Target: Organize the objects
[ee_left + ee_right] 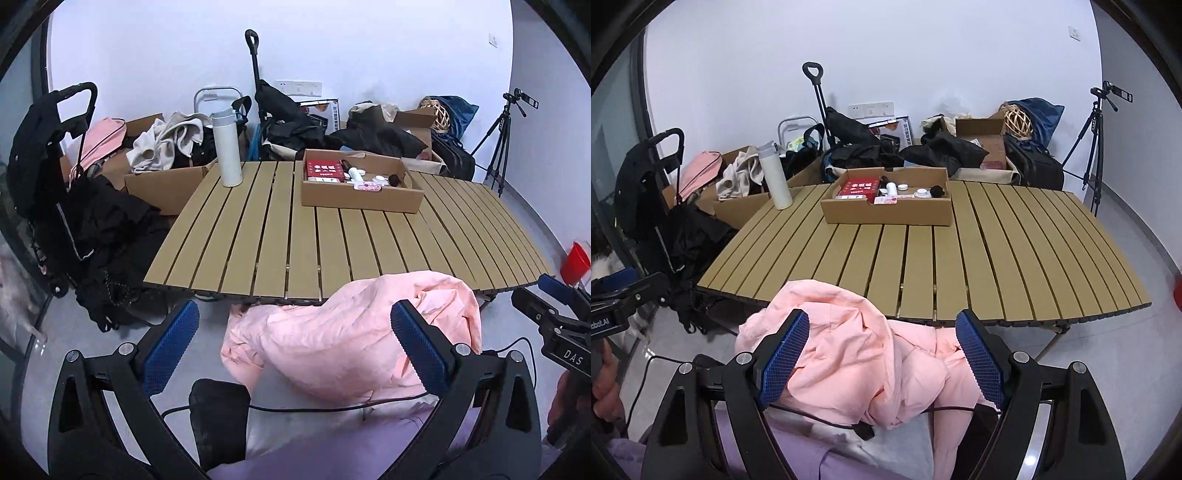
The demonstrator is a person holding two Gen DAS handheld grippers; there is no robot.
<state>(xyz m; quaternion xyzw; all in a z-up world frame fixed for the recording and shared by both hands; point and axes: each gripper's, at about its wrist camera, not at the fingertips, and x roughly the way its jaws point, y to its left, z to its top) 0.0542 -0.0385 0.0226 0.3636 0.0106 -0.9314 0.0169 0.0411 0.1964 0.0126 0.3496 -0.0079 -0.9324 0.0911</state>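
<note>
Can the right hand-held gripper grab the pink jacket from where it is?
Probably yes. The right hand-held gripper stands open just above the pink jacket, which bunches between its blue pads. Nothing blocks it; only a thin black cable crosses underneath.

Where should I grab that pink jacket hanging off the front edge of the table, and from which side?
Probably best taken at the raised, bunched fold on top of the pink jacket, coming down from above on the near side. It lies crumpled and soft, half draped off the slatted table, so a thick ridge should pinch more surely than a flat layer. The right gripper already hangs open over it; the left gripper could take the far bulge.
</note>
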